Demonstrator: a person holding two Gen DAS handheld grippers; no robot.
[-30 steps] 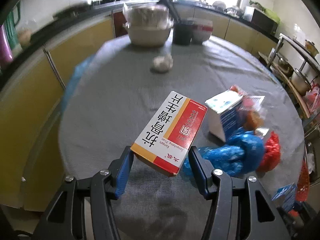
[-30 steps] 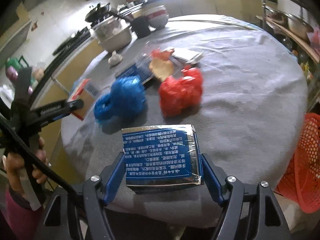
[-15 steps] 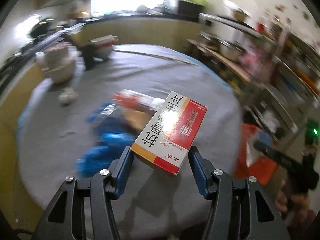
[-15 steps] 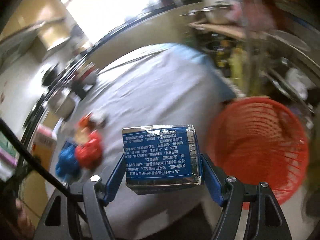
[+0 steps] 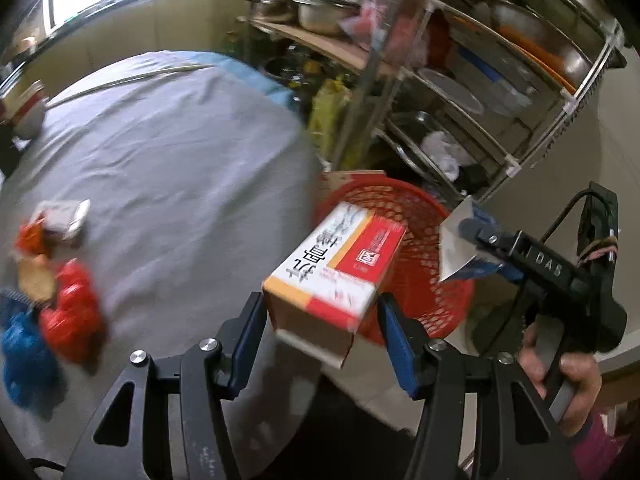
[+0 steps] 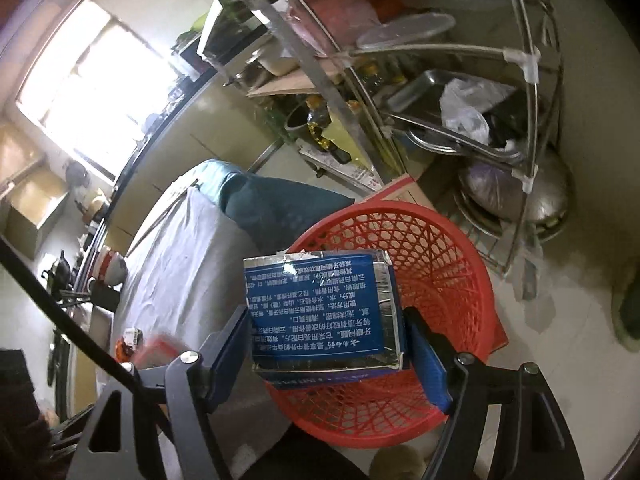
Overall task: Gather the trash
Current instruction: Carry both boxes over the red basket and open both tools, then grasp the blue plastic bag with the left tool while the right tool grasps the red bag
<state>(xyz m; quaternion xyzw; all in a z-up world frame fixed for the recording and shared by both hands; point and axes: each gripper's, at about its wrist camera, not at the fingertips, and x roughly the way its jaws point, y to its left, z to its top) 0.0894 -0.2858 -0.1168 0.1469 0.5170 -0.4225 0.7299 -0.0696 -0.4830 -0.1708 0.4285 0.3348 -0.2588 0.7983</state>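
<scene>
My left gripper is shut on a red, white and yellow carton, held over the near rim of the red mesh basket beside the table. A blue and silver carton sits between the fingers of my right gripper, right above the basket. The right jaws are opening, with the pads still at the carton's sides. The left wrist view also shows the right gripper with its carton, and a hand on its grip.
A crumpled red bag, a blue bag and small wrappers lie on the grey-clothed round table. A steel rack full of pots and pans stands just behind the basket. Pale floor tiles surround it.
Both grippers have swung with their cartons from above the table to the red basket on the floor. The bags stayed on the table.
</scene>
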